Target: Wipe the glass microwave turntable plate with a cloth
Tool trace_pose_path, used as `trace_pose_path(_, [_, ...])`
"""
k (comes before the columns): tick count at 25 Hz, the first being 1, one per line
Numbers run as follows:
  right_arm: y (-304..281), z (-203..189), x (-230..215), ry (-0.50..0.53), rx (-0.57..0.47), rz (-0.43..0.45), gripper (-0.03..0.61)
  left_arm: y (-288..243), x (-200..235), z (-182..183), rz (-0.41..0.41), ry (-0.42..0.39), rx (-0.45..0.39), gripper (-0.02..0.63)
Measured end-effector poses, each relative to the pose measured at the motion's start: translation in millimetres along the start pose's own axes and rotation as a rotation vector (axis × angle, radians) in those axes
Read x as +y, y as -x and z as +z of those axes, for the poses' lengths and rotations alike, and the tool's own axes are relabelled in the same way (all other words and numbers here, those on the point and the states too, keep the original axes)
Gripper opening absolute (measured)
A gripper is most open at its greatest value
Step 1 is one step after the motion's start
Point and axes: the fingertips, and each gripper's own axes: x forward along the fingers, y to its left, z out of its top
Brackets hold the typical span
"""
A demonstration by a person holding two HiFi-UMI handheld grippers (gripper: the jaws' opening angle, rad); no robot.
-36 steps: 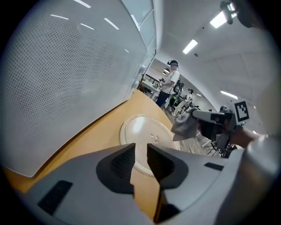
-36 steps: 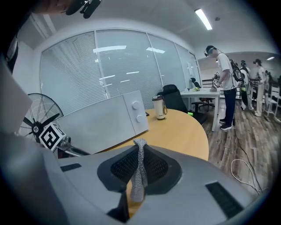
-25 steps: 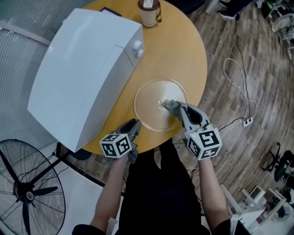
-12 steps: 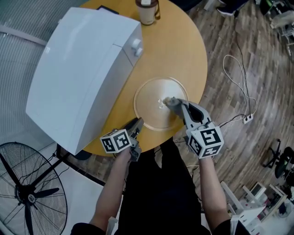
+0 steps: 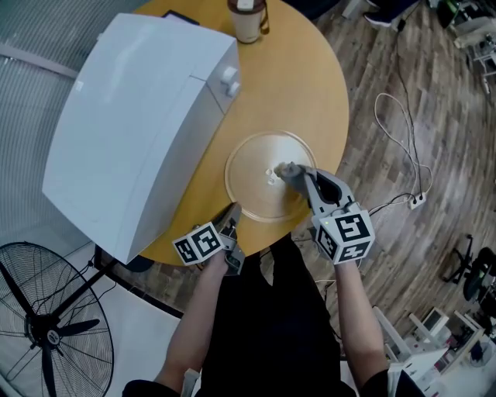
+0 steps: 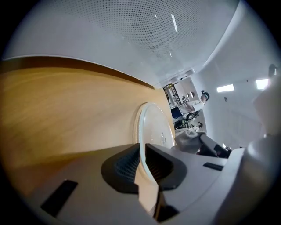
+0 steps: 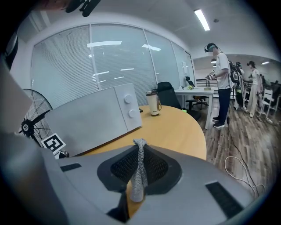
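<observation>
The round wooden table (image 5: pixel 306 85) carries everything, and the glass turntable plate (image 5: pixel 256 186) lies flat on it close to the edge where the person stands. Beyond the plate, on its left as the person faces it, sits the white microwave (image 5: pixel 139 116), taking up most of that half of the table, its two round knobs turned towards the plate. Down on the floor, off the table and further left of the plate than the microwave, stands a black fan (image 5: pixel 46 329) with a wire cage. The left claw (image 5: pixel 234 212) comes in low from the table's near edge and is clamped narrowly on the plate's near-left rim; its own view shows the thin glass edge running between the two ribbed pads. The right claw (image 5: pixel 290 172) reaches over the plate from its near-right side, with its tip just right of the small raised hub at the plate's centre. Its jaws are pinched together on a grey knitted cloth (image 7: pixel 139 169), which stands up between them in a bunched strip; from above the cloth hangs from the tip onto the glass. Far past the plate, at the table's opposite edge, stands a pale lidded mug (image 5: pixel 249 22). On the plank floor to the right of the plate a white cable (image 5: pixel 403 139) loops to a power strip.
</observation>
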Motion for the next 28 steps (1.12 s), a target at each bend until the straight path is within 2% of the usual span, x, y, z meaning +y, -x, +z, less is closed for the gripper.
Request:
trace_pose_path(8, [-24, -2, -22, 0.049, -0.005, -0.1, 0.038, 0, 0, 0, -0.004, 0.025, -0.007, 0.032])
trace_pose_path(17, [-53, -39, -20, 0.124, 0.071, -0.181, 0.038, 0, 0, 0, 0.003, 0.012, -0.01, 0.034])
trace_pose_path(28, [-69, -68, -36, 0.091, 0.195, -0.248, 0.04, 0, 0, -1, 0.004, 0.001, 0.001, 0.032])
